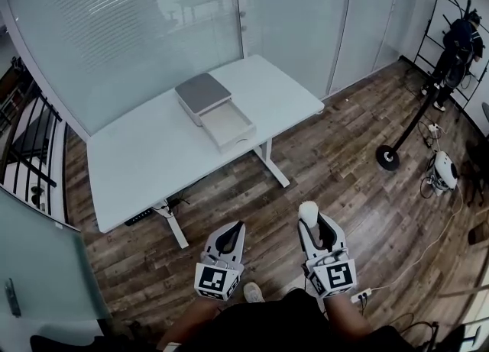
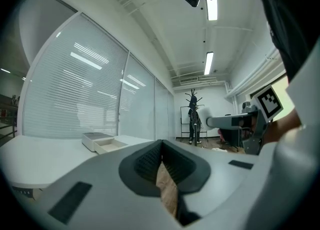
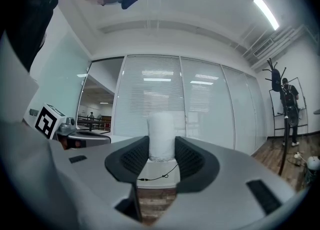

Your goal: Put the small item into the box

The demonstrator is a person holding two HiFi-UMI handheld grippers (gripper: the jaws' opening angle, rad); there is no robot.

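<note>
**Look of the Rig and Its Wearer**

Left claw and right claw: smooth pale grey shells, lined inside with black ribbed pads. At the rear of each, a white cube printed with black squares. Black top, white shoe.

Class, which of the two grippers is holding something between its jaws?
The right gripper: its jaws clamp a small white cylinder. The left gripper has its jaws together, nothing between them.

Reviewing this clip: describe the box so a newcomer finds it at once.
Start at the white table standing in front of the glass wall. Near its middle sits the box. It is a flat, grey-topped case, and its pale drawer is pulled open toward the wooden floor.
</note>
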